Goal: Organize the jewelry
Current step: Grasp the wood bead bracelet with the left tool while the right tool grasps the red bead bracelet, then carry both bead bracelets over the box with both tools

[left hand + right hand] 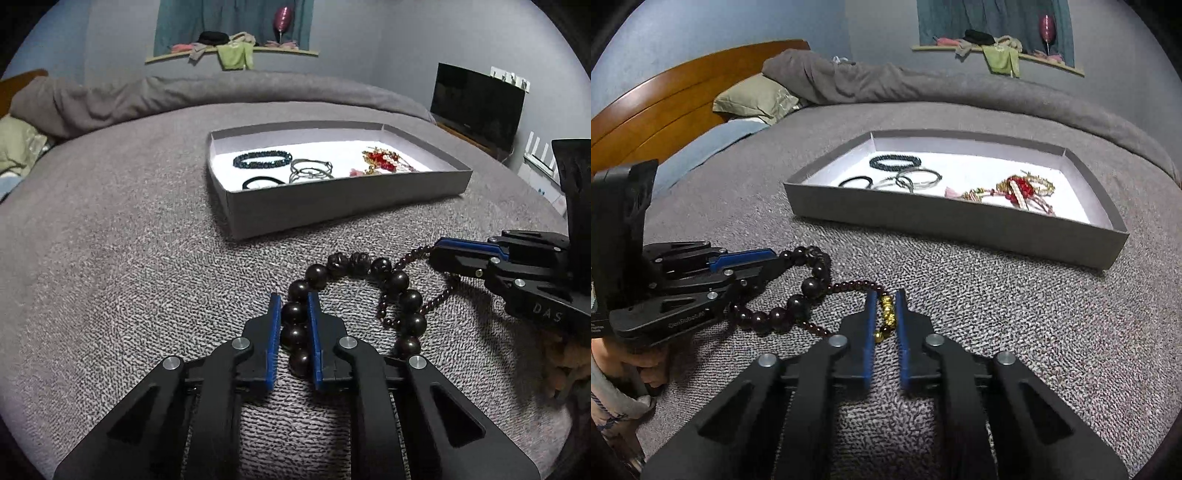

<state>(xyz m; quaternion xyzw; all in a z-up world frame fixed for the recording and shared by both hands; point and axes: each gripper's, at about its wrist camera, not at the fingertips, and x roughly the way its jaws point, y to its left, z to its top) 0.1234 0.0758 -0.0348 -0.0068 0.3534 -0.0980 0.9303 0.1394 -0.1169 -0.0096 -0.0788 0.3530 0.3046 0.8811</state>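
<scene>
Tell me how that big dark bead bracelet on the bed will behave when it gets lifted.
The big-bead bracelet will probably sag into a hanging loop, being separate round beads on a string. Its glossy beads may slip in the left claw. It overlaps the small-bead bracelet, so the two might snag.

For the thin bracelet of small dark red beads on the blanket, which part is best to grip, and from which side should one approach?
Probably at its gold charms, coming from the near side, away from the big-bead bracelet that overlaps the thin bracelet on the left. The charms are the thickest part and lie clear on the blanket. The right hand-held gripper already closes on them from there.
</scene>
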